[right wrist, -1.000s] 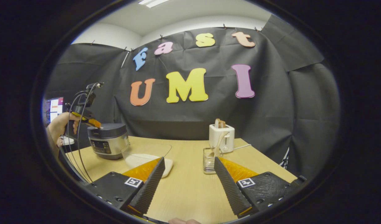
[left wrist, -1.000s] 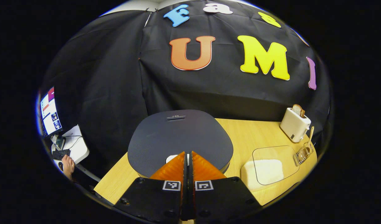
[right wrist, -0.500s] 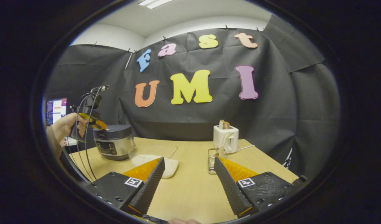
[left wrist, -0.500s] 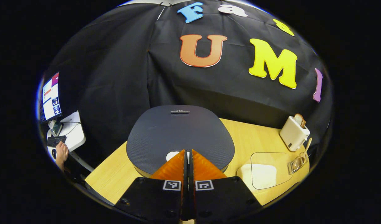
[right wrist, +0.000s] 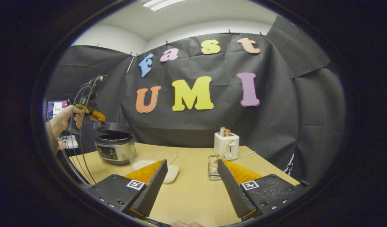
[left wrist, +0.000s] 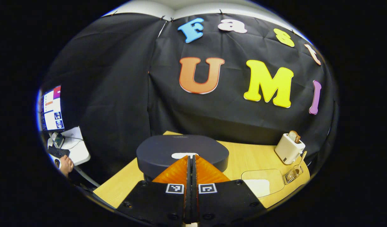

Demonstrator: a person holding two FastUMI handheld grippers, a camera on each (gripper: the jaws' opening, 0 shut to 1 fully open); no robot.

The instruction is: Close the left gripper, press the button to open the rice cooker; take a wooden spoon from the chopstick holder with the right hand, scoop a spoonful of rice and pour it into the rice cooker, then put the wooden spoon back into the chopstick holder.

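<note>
The wooden table (right wrist: 193, 189) spans the lower frame of the right gripper view. At centre left the rice cooker (right wrist: 114, 148) has its lid (right wrist: 113, 127) part raised. A white toaster (right wrist: 226, 145) stands mid-frame; just before it the clear chopstick holder (right wrist: 213, 167) holds the wooden spoon (right wrist: 224, 148). The left gripper (left wrist: 190, 157) is pressed closed; the right gripper (right wrist: 191, 171) gapes empty.

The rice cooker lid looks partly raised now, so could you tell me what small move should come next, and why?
Probably the right gripper should move forward to the wooden spoon standing in the chopstick holder. The rice cooker has its lid lifted off the pot, so the button press seems done; the right gripper is open and holds nothing, with the holder just ahead.
</note>
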